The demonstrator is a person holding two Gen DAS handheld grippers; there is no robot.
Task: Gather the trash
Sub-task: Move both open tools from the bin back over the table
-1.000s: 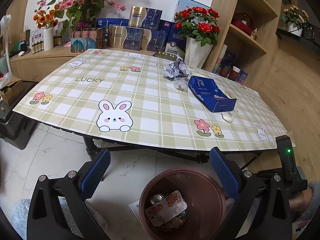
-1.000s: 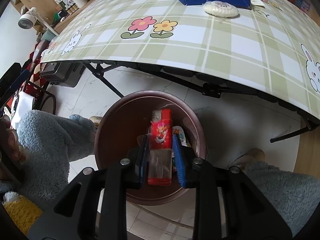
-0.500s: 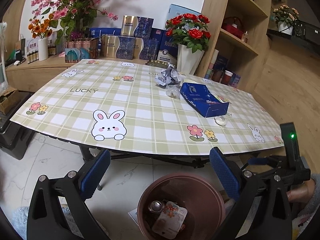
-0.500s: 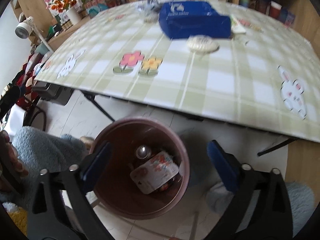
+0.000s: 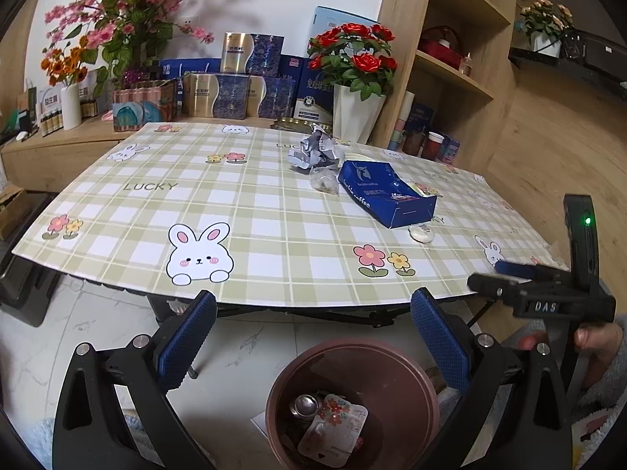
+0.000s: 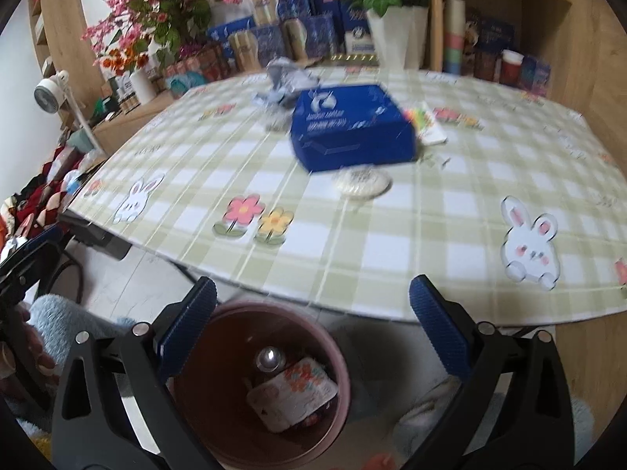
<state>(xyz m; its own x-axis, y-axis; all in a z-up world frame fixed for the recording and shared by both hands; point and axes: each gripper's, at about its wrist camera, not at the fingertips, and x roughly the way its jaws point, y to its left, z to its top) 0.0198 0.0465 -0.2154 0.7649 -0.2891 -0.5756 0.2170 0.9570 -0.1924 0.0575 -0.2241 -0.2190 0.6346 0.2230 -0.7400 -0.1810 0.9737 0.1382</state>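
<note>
Spanning both views, checked table (image 5: 274,211) | brown bin (image 5: 392,356) on floor below its near edge, wrappers inside | blue box (image 5: 386,192), crumpled paper (image 5: 315,150), white round packet (image 5: 421,233) on tabletop | left gripper (image 5: 313,340) jaws apart, empty | right gripper (image 6: 313,329) jaws just opened wide, empty

Left tool (image 5: 313,346): black plastic arms, 2 blue ribbed pads, silver screws along each arm.
Right tool (image 6: 311,331): same black frame, blue textured pads, round silver screws.
Right tool, side view: white "DAS" lettering on the black body, green light on an upright black post.
Sleeve (image 6: 64,323): fluffy pale blue fleece.
</note>
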